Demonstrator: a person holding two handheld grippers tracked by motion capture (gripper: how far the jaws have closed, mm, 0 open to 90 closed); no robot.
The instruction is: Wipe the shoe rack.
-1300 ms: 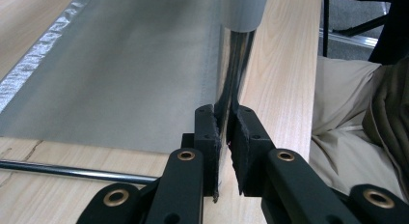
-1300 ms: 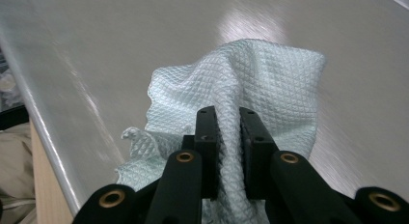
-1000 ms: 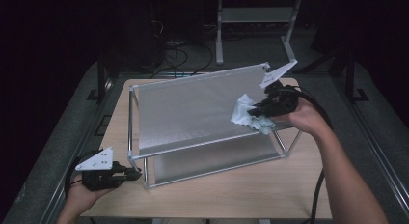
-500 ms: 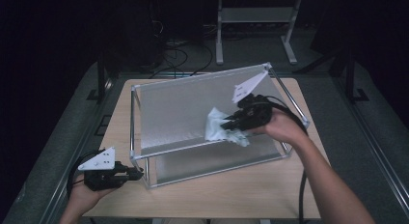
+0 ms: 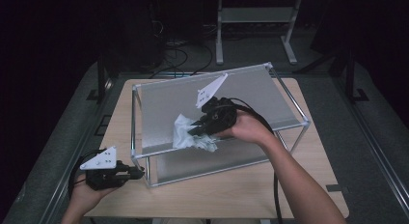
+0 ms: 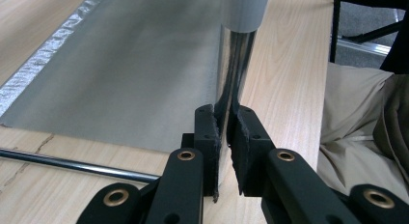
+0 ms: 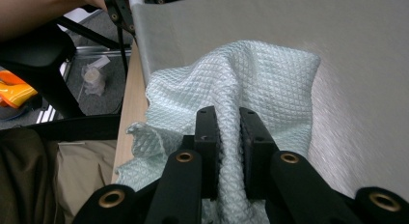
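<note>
Wiping job looks about midway, going by where the cloth sits. Right claw (image 5: 197, 131) is clamped on the pale waffle cloth (image 5: 187, 135), which is pressed against the sloped grey panel (image 5: 251, 96) of the metal frame, left of centre. Left claw (image 5: 136, 174) is clamped on the frame's front-left chrome post (image 6: 236, 74), steadying it on the bench (image 5: 241, 195). Left strip of the panel likely still to cover; can't tell dirt or streaks from here.

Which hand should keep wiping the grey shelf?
The right. Its gripper already pinches the cloth against the shelf top, while the left gripper clamps the frame's post.
</note>
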